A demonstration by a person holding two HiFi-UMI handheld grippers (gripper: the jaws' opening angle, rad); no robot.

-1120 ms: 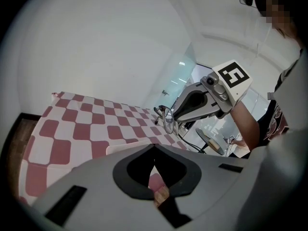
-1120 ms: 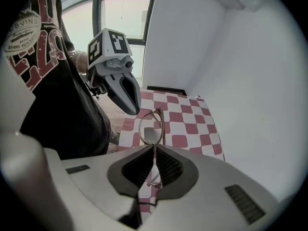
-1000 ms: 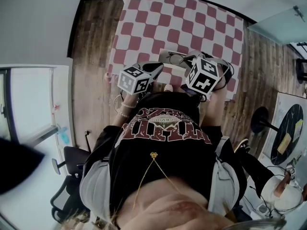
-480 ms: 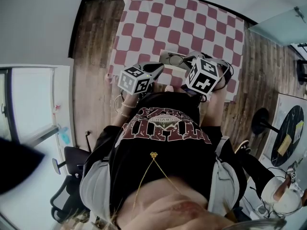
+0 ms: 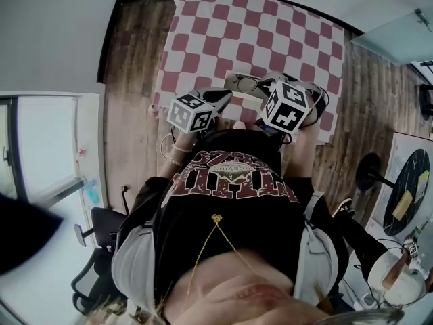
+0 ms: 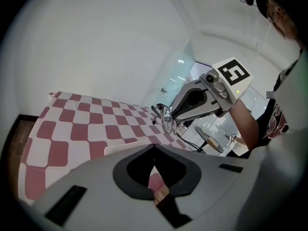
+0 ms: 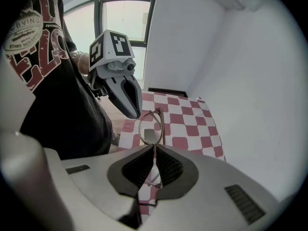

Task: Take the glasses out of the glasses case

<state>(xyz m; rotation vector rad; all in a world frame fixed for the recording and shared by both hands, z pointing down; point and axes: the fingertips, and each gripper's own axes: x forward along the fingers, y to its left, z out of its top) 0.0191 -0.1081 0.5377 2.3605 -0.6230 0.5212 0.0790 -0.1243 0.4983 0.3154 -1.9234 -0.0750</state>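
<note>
Thin-framed glasses (image 7: 151, 125) hang in the air over the red-and-white checked table (image 5: 270, 32), and my right gripper (image 7: 154, 147) is shut on one temple of them. In the left gripper view the glasses (image 6: 166, 118) show at the tip of the right gripper (image 6: 169, 117). A flat white glasses case (image 6: 120, 149) lies on the cloth just beyond my left gripper (image 6: 154, 147), whose jaws meet with nothing visibly held. In the head view both grippers, left (image 5: 225, 95) and right (image 5: 265, 85), hover over the near table edge by the case (image 5: 233, 78).
The checked cloth stretches away behind the case. Wood floor (image 5: 132, 59) flanks the table on both sides. A round stool (image 5: 369, 168) stands on the floor at the right, and an office chair (image 5: 101, 229) at the lower left.
</note>
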